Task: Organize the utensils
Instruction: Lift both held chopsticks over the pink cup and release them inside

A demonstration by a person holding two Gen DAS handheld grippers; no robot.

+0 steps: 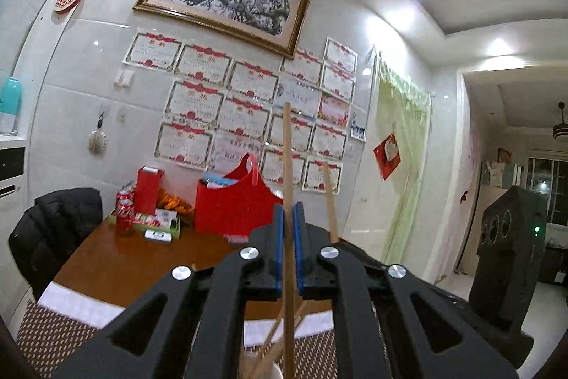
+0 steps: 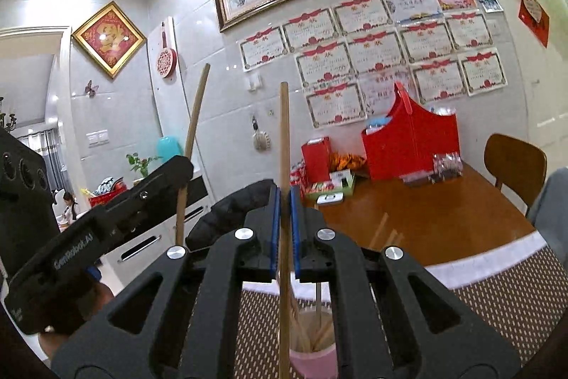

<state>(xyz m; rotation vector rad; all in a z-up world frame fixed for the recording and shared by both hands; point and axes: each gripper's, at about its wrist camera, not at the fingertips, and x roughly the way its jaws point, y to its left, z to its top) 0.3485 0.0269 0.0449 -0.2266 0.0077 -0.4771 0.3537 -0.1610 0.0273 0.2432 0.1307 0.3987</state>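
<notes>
Here each hand-held gripper was clamped on one upright chopstick: the left hand-held gripper on its chopstick, the right hand-held gripper on another chopstick, frame centre (pink cup of chopsticks below).

Chopsticks in cup on mat

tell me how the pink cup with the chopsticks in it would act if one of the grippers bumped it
The pink cup looks narrow and taller than wide, so it would probably tip rather than slide. The chopsticks lean out above its rim, likely making it top-heavy. It stands on a woven mat, whose rough surface may catch the base and help it topple.
</notes>
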